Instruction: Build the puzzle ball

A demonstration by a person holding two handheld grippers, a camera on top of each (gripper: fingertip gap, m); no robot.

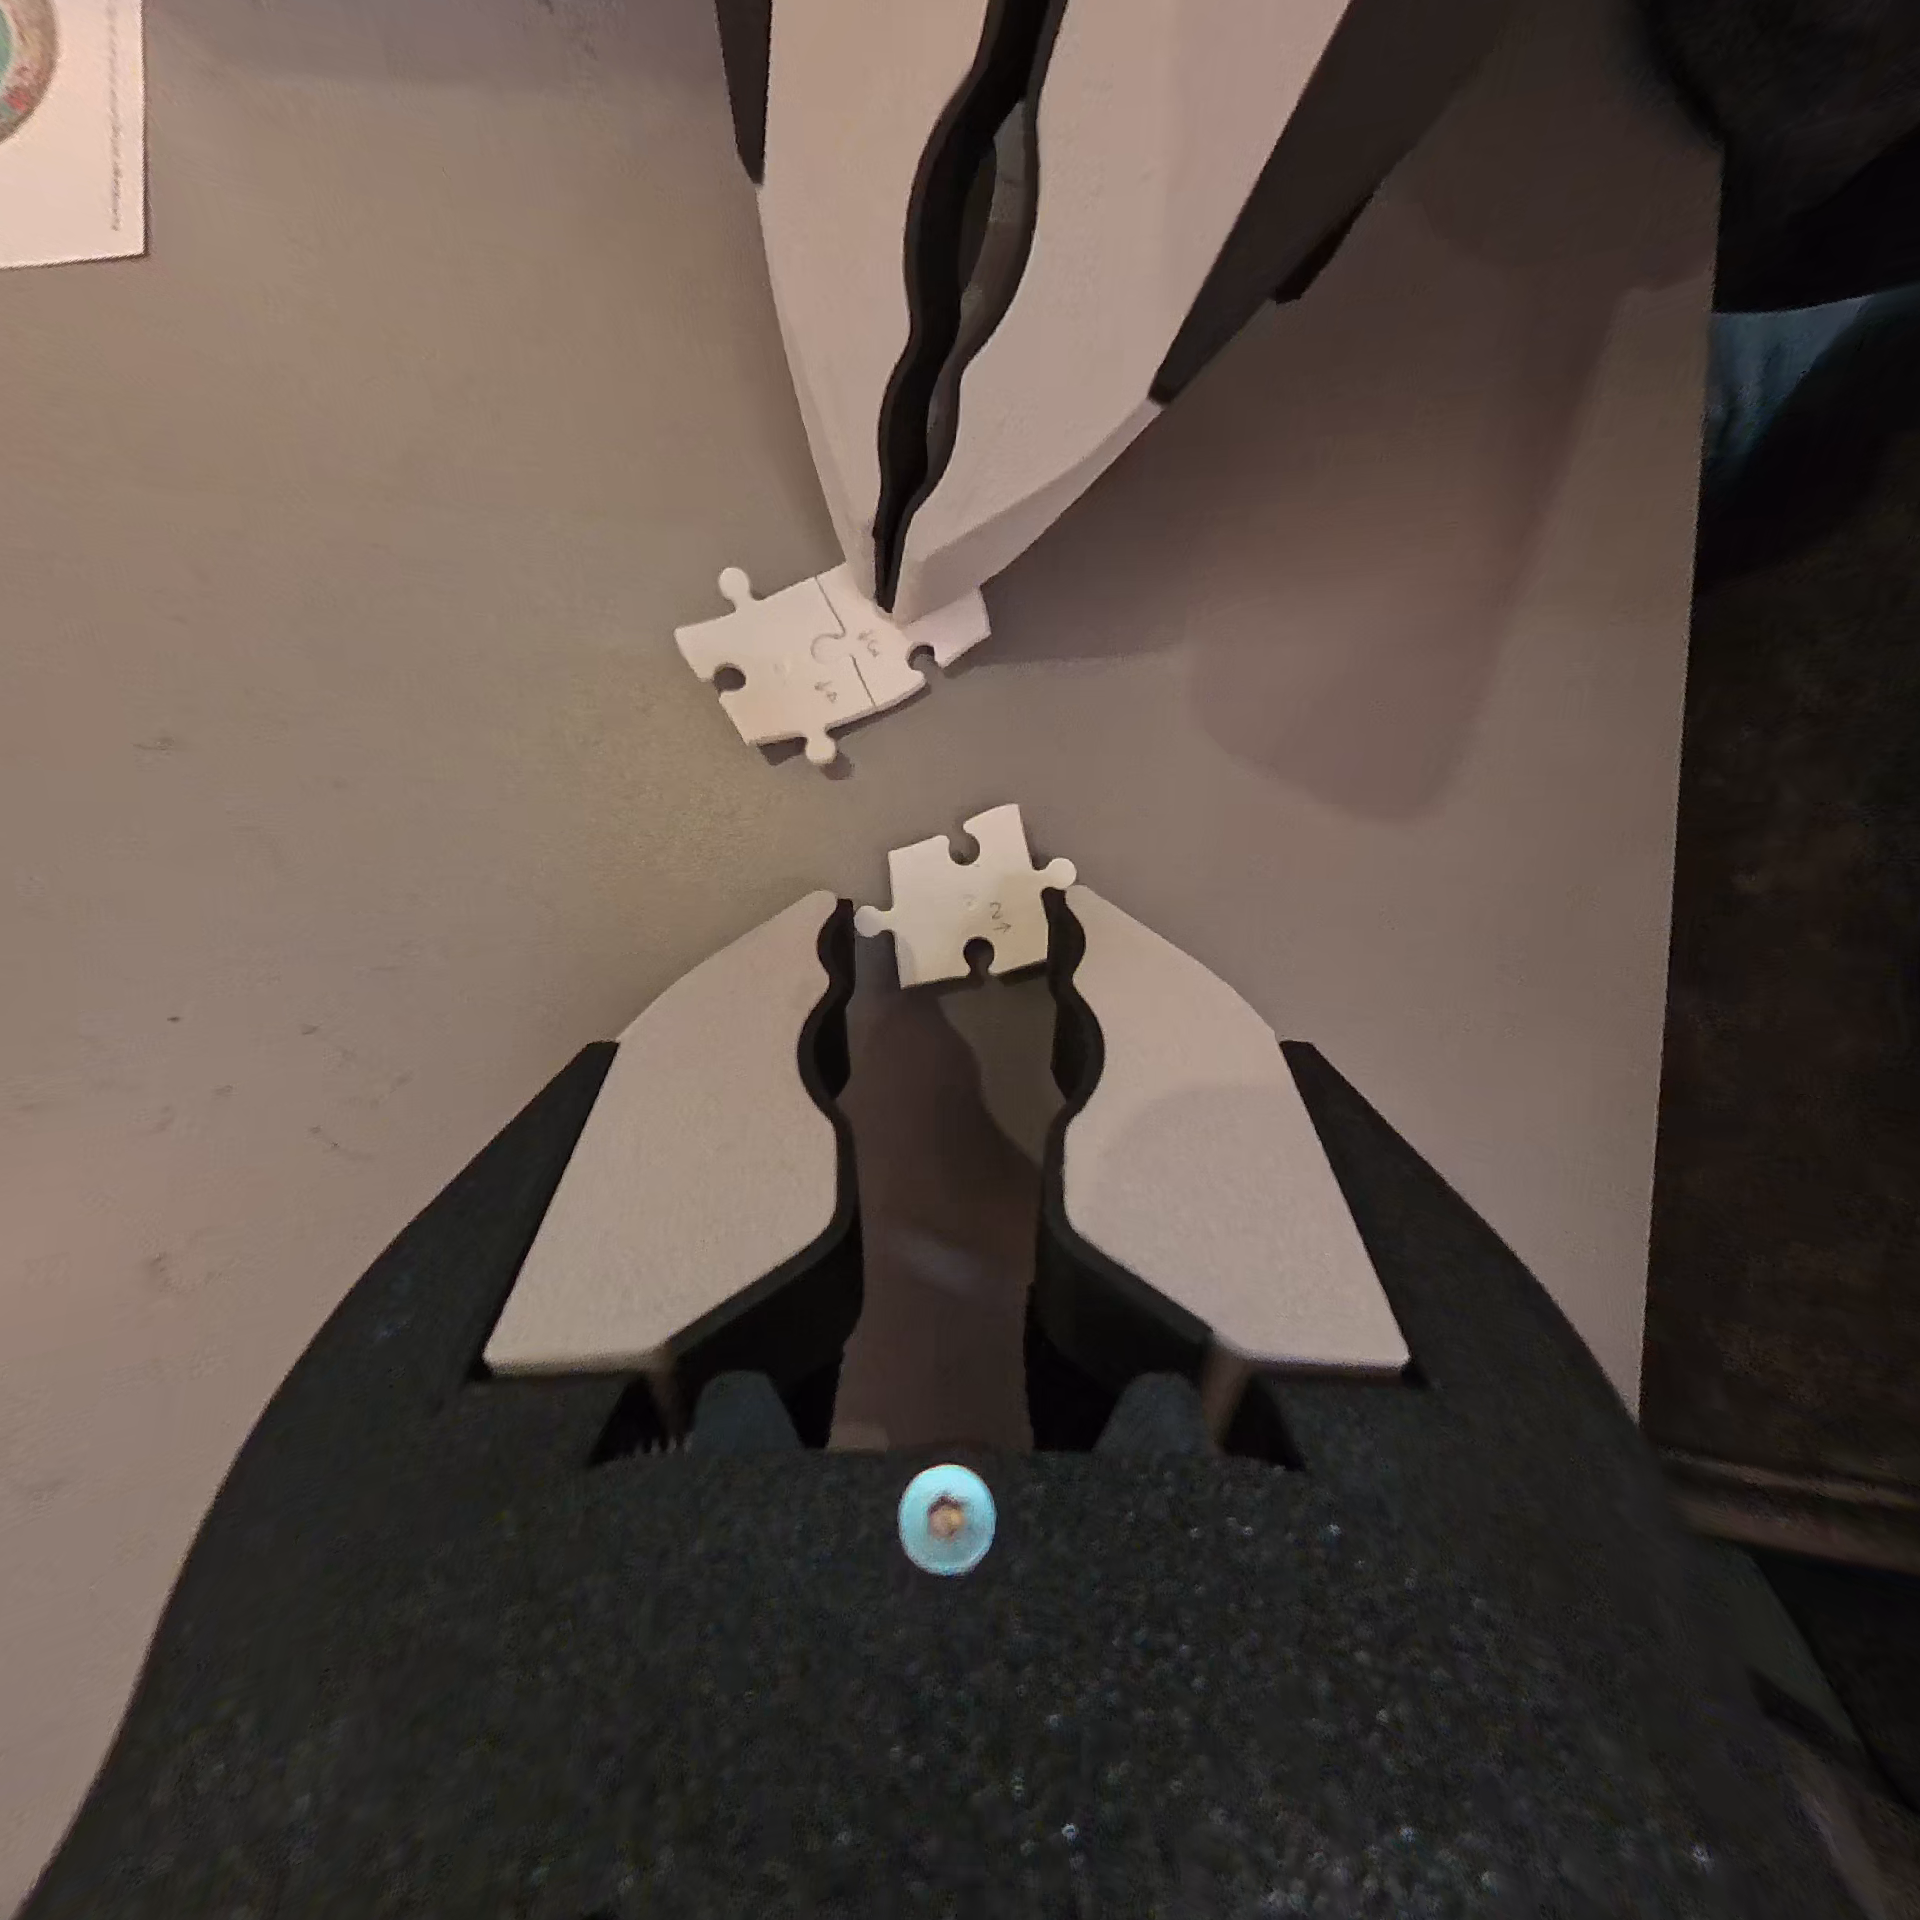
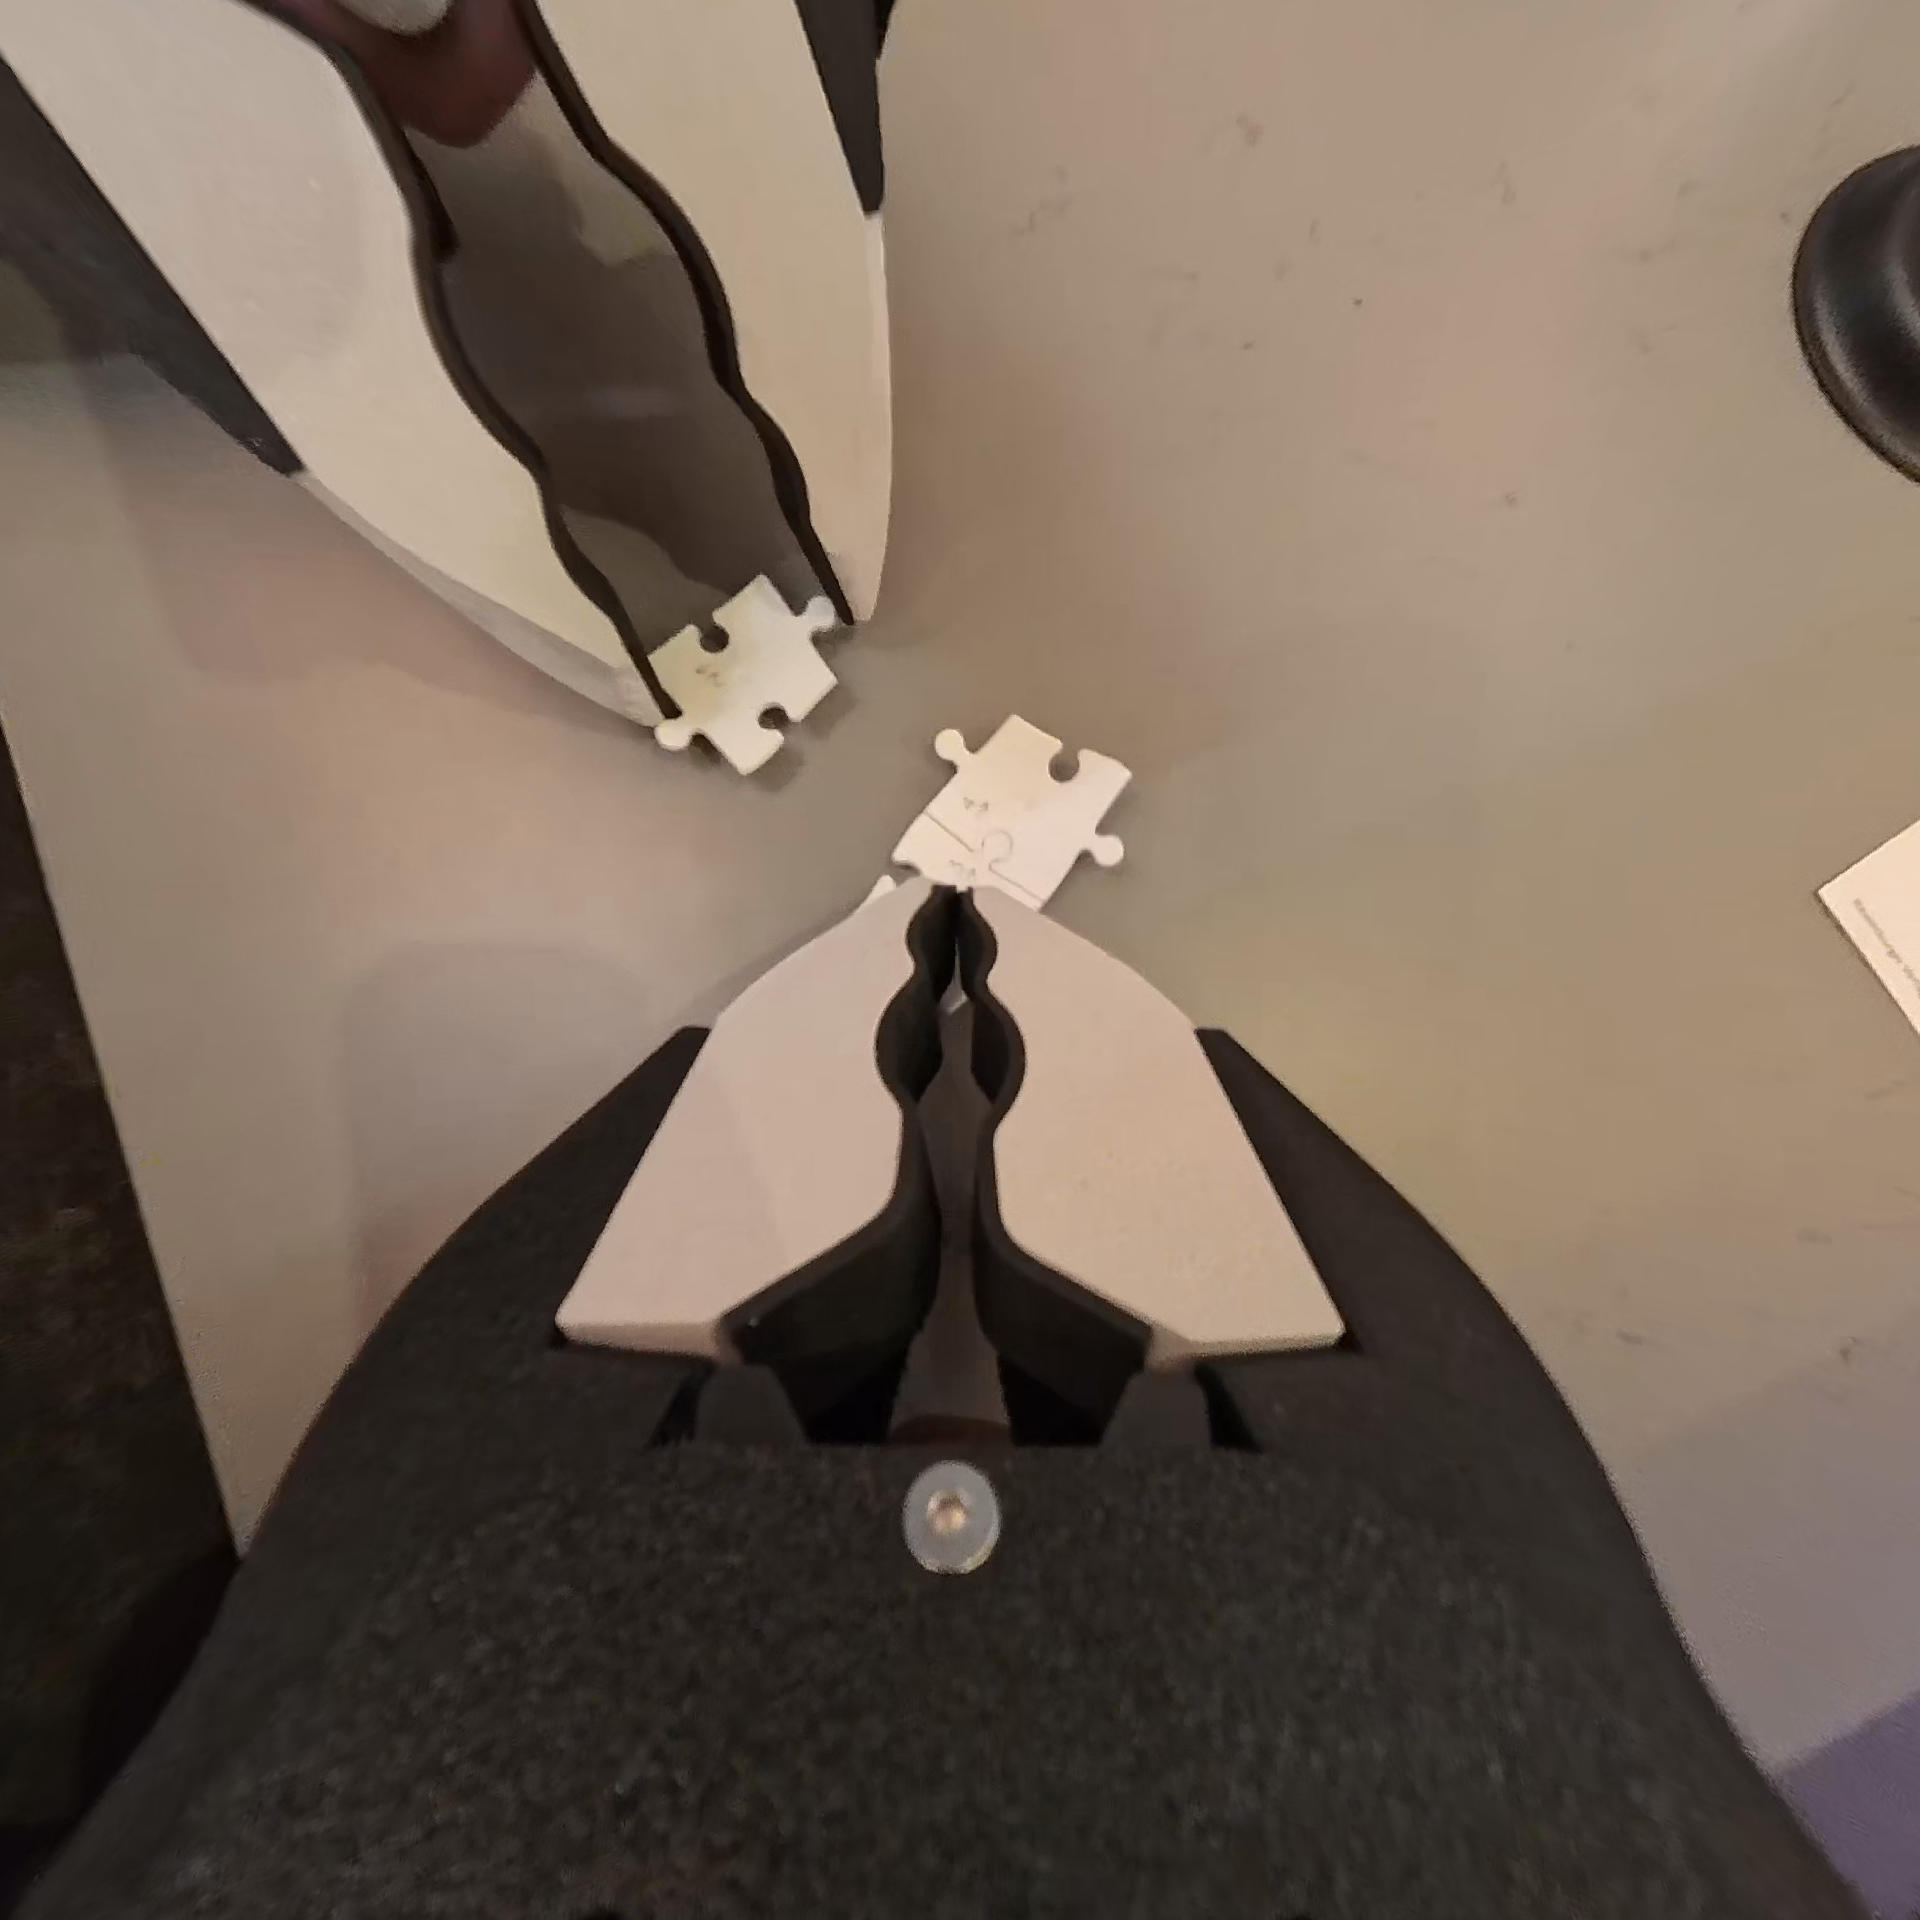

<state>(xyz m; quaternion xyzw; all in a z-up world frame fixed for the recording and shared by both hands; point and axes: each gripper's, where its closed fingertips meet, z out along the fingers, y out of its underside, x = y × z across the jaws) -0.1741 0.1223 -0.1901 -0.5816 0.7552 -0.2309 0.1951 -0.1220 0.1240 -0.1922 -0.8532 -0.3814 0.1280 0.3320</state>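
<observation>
**Bringing the single piece to the joined pair**

I hold one flat white cardboard puzzle piece [image 1: 966,902] between the tips of my left gripper [image 1: 951,920], its fingers spread about a piece-width and touching the piece's two side edges; whether they truly squeeze it I cannot tell. My right gripper [image 2: 954,891] is pressed together, its tips pinching the near edge of the joined pair of white puzzle pieces [image 2: 1013,821], which sits low over the grey tabletop [image 1: 364,623]. The two lots are close but apart, a strip of table between them.

To do this well, I judge I should keep the right side fixed as an anchor and move only the left, turning the single piece until a knob faces a matching notch before closing the gap, then pressing level and not at an angle.

The pair's long axis runs across the seam, slanting from my right tips toward the left gripper. The single piece is roughly square, a notch facing the pair.
</observation>
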